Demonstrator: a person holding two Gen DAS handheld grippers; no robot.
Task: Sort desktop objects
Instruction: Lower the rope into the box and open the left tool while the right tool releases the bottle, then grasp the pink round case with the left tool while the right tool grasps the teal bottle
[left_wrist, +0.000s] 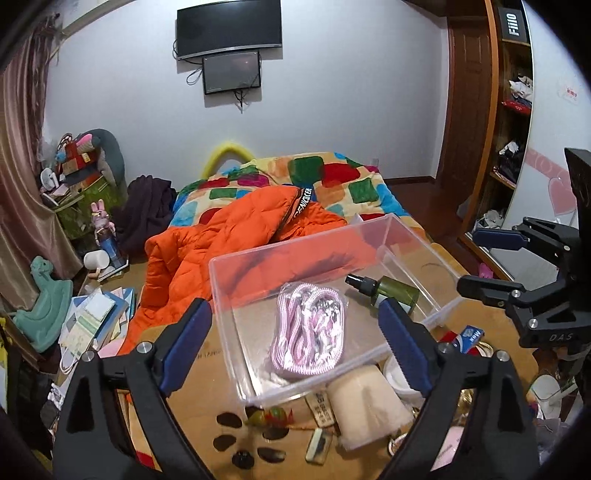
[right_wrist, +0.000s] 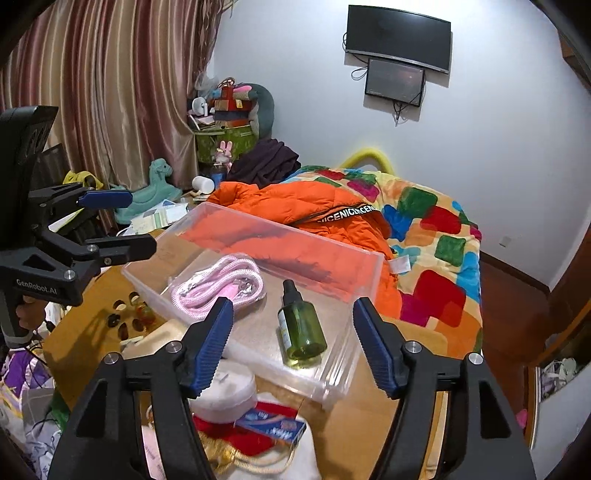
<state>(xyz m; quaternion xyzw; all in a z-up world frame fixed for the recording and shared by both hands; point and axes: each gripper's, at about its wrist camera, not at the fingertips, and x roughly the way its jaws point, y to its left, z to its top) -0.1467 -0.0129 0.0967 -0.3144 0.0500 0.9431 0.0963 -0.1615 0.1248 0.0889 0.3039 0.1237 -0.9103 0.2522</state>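
Just ahead of both sets of fingers sat the clear plastic box (left_wrist: 236, 280) on the brown worktop (left_wrist: 207, 384). The left gripper (left_wrist: 299, 347) had its fingers spread wide, with nothing between them. Past those fingers, inside the box, lay the pink strap (left_wrist: 308, 328) in its clear bag, with its long side running away from the fingers. The right gripper (right_wrist: 291, 343) had its fingers open too, a bit less wide, and they held nothing. Right between and just past the right fingers lay the green spray bottle (right_wrist: 301, 328), on its side in the box. Its black top pointed away from the fingers and its round bottom pointed back at them. So both things looked to be already put away in the box. The things not yet sorted sat on the near side of the box, close under the fingers. Under the left fingers were a cream roll (left_wrist: 369, 402), some dark flat stones (left_wrist: 229, 421) and a small toy (left_wrist: 273, 415). Under the right fingers were a white round tub (right_wrist: 229, 391), a blue and white little box (right_wrist: 273, 426) and something red (right_wrist: 273, 410). I think the next pick needs a hand to come back and down toward itself. The right hand looked nearer to the tub and the little box, and the left hand nearer to the roll.
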